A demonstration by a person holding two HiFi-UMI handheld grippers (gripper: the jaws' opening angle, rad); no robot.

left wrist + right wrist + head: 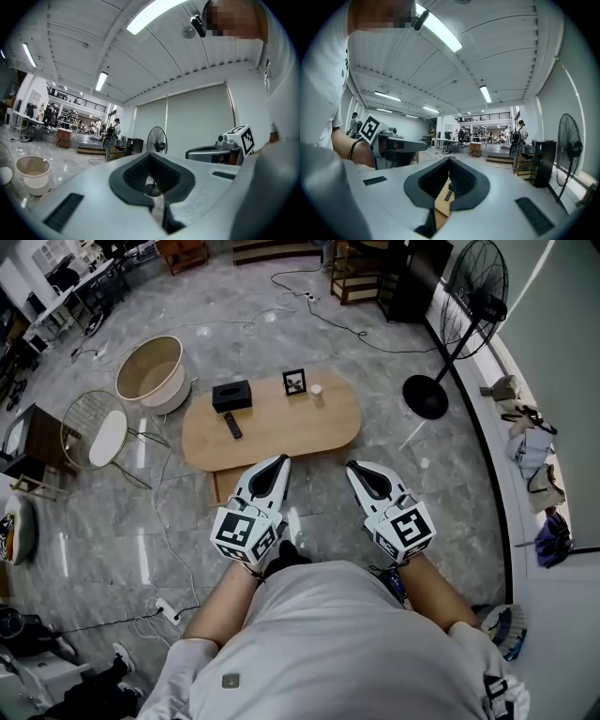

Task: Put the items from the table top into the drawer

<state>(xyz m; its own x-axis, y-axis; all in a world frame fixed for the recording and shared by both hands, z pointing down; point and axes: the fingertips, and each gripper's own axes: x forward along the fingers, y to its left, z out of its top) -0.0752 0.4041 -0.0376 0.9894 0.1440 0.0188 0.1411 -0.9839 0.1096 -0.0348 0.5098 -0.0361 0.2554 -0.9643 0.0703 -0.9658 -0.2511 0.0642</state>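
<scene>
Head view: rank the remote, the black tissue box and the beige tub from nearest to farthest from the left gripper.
1. remote, on the table's left part, nearest the left gripper.
2. black tissue box, just behind the remote.
3. beige tub, off the table's left end, farthest.

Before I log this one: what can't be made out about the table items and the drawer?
Drawer: head view, hidden under the tabletop; open or shut unknown.
Small white item: head view, too small to identify.
Photo frame: its picture too small.
Table items: right gripper view shows only a sliver with the remote, the right gripper covering the rest.
</scene>
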